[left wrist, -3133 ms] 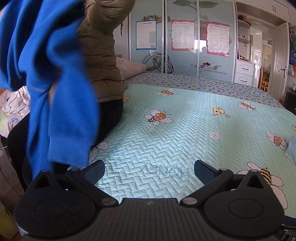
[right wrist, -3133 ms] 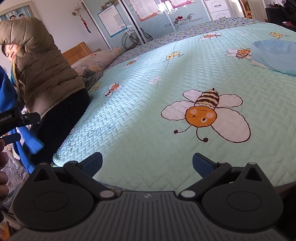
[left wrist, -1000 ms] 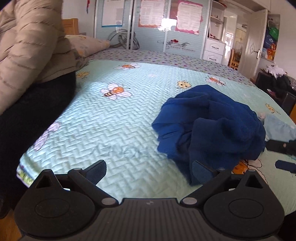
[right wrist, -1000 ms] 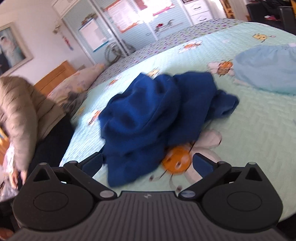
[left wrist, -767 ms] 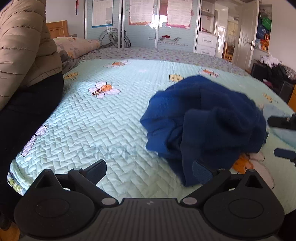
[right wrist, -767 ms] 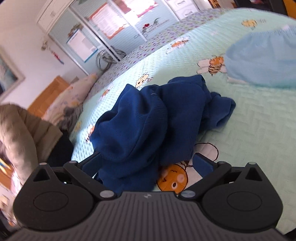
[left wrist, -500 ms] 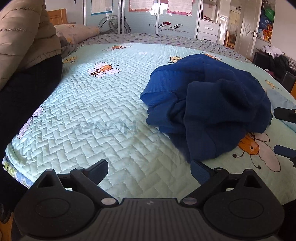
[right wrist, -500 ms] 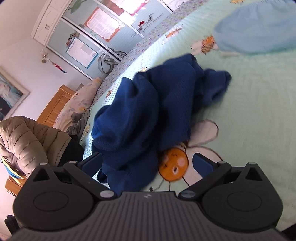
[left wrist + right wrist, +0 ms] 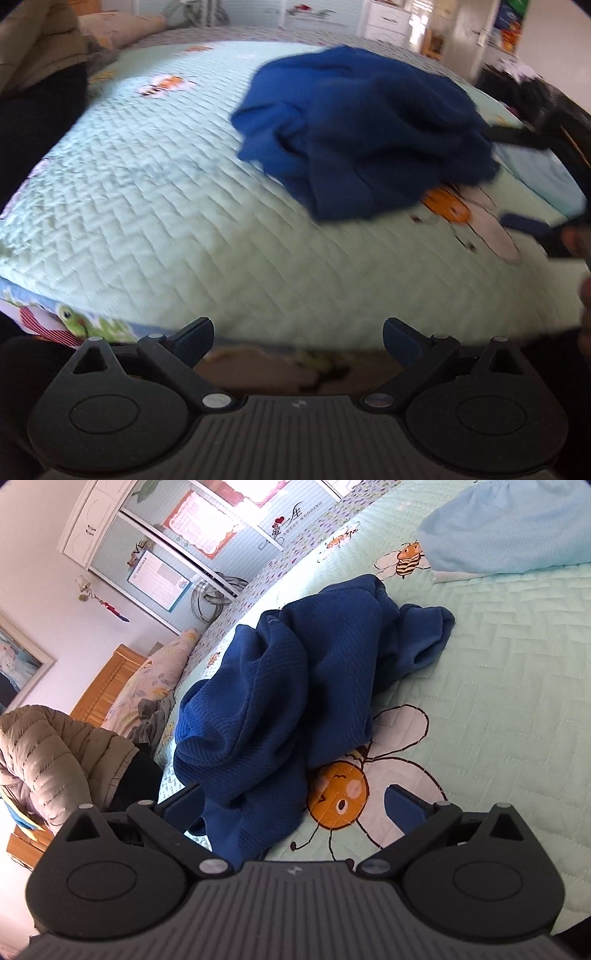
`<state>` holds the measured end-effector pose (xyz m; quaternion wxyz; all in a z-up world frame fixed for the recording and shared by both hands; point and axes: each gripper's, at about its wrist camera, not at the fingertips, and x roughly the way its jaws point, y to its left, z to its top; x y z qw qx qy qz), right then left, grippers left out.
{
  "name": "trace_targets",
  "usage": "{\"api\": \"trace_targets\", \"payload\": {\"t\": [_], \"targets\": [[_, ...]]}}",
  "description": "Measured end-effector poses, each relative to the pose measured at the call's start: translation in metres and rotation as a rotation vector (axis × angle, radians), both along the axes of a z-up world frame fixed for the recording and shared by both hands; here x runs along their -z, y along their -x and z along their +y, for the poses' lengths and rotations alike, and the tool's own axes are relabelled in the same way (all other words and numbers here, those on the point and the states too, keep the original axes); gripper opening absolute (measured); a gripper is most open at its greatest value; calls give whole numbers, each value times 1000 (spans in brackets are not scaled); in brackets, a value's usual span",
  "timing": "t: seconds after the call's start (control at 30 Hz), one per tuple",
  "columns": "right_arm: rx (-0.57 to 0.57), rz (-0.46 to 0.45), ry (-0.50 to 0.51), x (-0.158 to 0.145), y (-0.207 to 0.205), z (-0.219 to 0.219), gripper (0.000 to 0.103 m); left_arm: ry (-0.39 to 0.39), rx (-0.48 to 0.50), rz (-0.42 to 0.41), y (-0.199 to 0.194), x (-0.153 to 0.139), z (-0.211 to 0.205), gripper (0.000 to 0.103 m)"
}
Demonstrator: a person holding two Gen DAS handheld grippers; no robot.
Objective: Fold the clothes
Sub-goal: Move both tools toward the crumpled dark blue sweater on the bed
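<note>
Right gripper [image 9: 295, 805] wide open over blue sweater [image 9: 295, 672]

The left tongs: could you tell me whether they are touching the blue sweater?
Apart. In the left wrist view the left tongs hang open at the bed's near edge, with bare quilt between them and the blue sweater.

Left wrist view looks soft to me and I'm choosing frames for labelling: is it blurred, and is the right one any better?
Left wrist view: motion-blurred, the blue sweater and quilt stitching smeared, though the left claw stays sharp. Right wrist view: crisp knit texture on the sweater, strong fisheye bending, wardrobe posters washed out by glare.
</note>
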<state>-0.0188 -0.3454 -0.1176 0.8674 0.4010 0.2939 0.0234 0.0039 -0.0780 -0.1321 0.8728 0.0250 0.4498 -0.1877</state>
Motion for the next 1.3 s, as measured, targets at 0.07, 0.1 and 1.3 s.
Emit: {"api": "trace_targets", "payload": {"t": [0.07,0.1,1.3], "targets": [[-1,-4,2,-1,-1,0,103,-33,21,-14,8,0,-1,99],[-1,-6,2,-1,-2,0,103,-55,4,-19,9,-1,0,100],[-3,-38,21,-28,-25,-5,103,-98,-149,-187,-101,-66,-2,102]]}}
